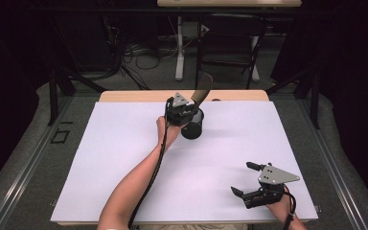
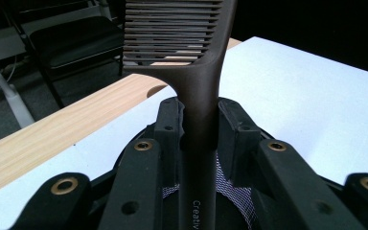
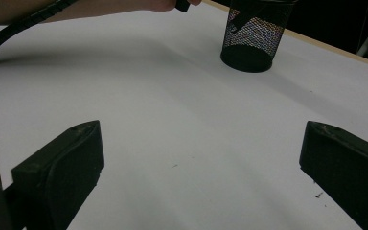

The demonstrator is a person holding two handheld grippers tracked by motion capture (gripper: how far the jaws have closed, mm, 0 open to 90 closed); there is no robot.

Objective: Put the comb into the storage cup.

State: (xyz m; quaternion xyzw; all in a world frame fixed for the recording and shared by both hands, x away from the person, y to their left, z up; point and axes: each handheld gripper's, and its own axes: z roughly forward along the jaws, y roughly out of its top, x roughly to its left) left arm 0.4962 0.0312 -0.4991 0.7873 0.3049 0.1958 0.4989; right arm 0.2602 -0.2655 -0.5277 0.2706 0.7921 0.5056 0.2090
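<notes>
Comb (image 2: 199, 96) in hand: the left gripper (image 1: 191, 106) was clamped on the dark brown comb's handle, its two pads pressed against either side of the shaft just below the point where the handle widened into the toothed head. In the left gripper view the handle ran straight down between the jaws, with pale lettering printed near its lower end, and its tip reached into the black mesh cup (image 2: 230, 191) whose woven wall showed underneath. The teeth stood above the pads, level and evenly spaced, pointing to that view's left.

From the high view the comb (image 1: 200, 96) rose tilted above the gripper, and the mesh cup (image 1: 193, 125) stood on the white table sheet (image 1: 124, 158) near the far edge, just beside the left hand (image 1: 169, 130). A strip of bare light wood (image 1: 134, 96) bordered the sheet at that far side. The gripper's cable (image 1: 155, 165) trailed back along the forearm.

The right gripper (image 1: 245, 178) rested well apart from the cup, low at the near right corner of the sheet, with its jaws spread wide and nothing between them. In the right gripper view the cup (image 3: 254, 40) stood upright far ahead, past open white surface, with the comb's tip (image 3: 235, 25) faintly visible through the mesh.
</notes>
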